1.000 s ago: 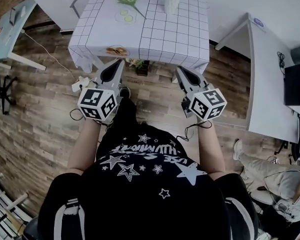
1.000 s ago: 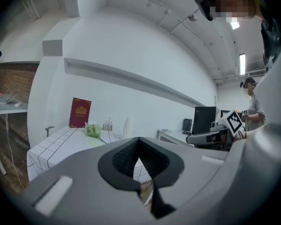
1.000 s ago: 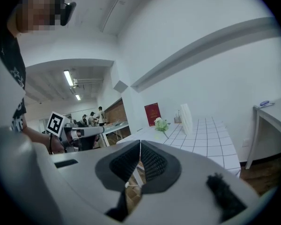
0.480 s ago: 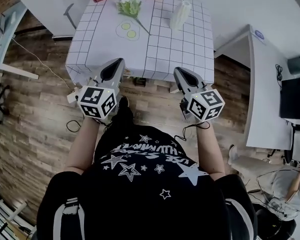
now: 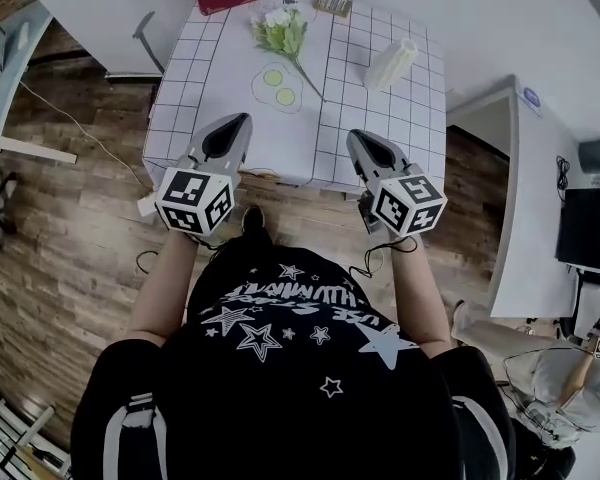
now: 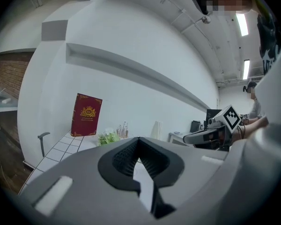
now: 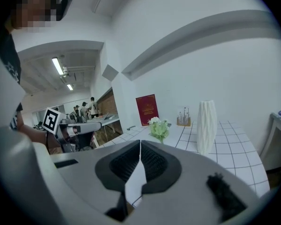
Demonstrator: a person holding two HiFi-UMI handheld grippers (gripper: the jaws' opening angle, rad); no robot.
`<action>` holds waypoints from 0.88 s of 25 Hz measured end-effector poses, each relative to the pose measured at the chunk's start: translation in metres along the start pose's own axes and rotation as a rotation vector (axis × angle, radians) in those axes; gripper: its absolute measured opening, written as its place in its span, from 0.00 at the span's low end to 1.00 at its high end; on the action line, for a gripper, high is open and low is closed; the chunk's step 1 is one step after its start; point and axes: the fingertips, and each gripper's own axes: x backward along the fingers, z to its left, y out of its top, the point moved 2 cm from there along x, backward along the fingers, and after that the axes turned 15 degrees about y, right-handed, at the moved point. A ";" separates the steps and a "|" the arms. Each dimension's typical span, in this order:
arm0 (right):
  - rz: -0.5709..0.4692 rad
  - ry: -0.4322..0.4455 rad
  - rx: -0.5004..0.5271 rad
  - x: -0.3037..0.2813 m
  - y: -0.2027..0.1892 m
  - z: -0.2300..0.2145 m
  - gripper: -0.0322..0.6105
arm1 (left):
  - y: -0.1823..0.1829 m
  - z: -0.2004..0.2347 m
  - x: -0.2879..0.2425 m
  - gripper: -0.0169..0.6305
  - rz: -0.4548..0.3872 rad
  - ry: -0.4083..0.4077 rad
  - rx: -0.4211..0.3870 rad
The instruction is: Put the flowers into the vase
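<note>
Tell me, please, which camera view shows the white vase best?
The right gripper view: the vase stands upright, large and unobstructed on the gridded table. The head view shows it small, seen from above. The left gripper view shows it tiny and far off.

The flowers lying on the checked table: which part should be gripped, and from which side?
Take the flowers by the bare stem, not by the leafy head. They lie flat on the table with the stem end nearest the person, so it is probably best to come from above, closing across the thin stem.
</note>
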 end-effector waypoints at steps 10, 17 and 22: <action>0.078 -0.089 -0.100 -0.079 0.018 -0.052 0.07 | 0.001 0.065 -0.056 0.04 0.028 -0.032 -0.023; 0.231 -0.054 -0.165 -0.120 0.018 -0.072 0.20 | -0.003 0.094 -0.086 0.04 0.056 -0.044 0.046; 0.333 -0.013 -0.196 -0.143 0.016 -0.097 0.24 | 0.000 0.097 -0.096 0.04 0.043 -0.025 0.057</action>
